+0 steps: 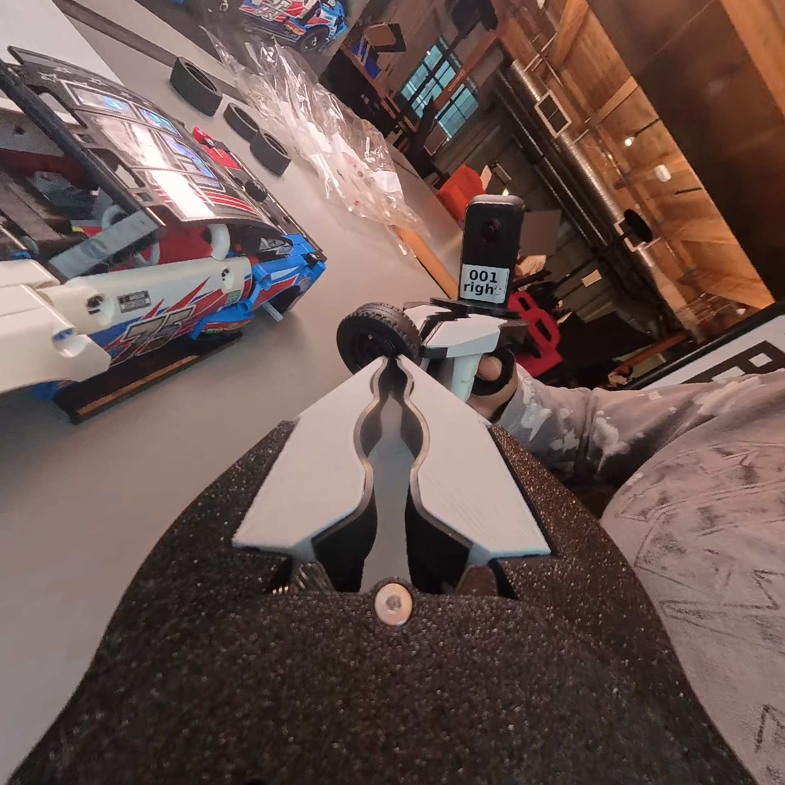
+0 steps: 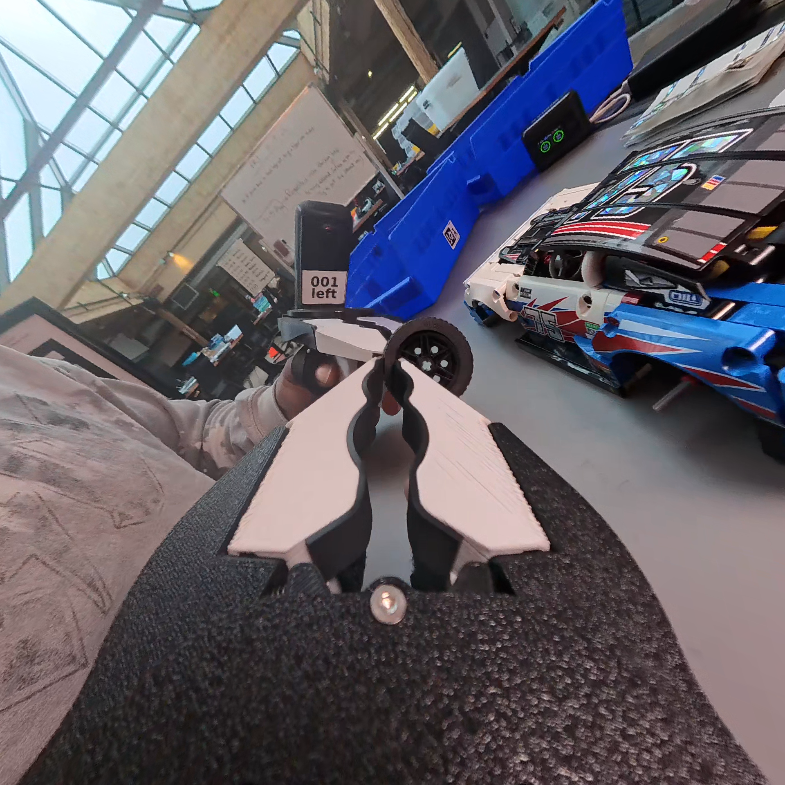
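Both the left gripper (image 1: 393, 361) and the right gripper (image 2: 388, 365) pinch one black toy wheel (image 1: 376, 337) from opposite sides, held in the air above the grey table (image 1: 170, 467), near the model race car (image 1: 140, 255).

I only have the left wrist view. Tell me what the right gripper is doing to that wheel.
Observer: The right gripper is shut on the wheel, pinching the edge of its tyre.
Operator: Report what stands beyond the model car.
Observer: Behind the model car runs a long blue plastic block.
Operator: Name anything else back there.
Observer: A black device with two green lit rings sits against that block, and an open booklet lies farther right.
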Action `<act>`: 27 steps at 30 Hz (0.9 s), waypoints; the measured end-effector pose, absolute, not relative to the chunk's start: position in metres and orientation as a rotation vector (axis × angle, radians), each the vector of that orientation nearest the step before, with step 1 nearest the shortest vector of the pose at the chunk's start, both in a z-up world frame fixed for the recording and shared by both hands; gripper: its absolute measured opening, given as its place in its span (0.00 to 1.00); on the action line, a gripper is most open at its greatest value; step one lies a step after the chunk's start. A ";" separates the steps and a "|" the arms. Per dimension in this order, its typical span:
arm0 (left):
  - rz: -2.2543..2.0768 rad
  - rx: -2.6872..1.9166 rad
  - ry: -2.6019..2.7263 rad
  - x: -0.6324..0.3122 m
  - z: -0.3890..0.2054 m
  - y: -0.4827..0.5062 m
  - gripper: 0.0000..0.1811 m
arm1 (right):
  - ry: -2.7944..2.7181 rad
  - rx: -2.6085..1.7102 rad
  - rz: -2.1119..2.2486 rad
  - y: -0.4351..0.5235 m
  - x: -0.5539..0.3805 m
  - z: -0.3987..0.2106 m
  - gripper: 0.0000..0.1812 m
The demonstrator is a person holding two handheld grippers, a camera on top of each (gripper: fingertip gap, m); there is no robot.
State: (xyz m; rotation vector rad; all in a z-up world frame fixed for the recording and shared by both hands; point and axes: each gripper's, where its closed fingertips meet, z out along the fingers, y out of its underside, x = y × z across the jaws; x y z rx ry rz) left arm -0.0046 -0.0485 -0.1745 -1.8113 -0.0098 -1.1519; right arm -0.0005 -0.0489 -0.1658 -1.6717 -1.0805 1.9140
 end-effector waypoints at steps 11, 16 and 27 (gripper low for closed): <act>-1.168 -1.870 0.043 -0.005 -0.184 -0.052 0.00 | -1.063 -1.674 1.892 -0.037 0.005 -0.165 0.00; -1.304 -1.794 -0.034 -0.001 -0.173 -0.049 0.08 | -1.053 -1.685 1.940 -0.042 0.003 -0.165 0.00; -1.576 -1.628 -0.100 0.003 -0.156 -0.057 0.01 | -1.086 -1.567 2.169 -0.066 0.007 -0.147 0.00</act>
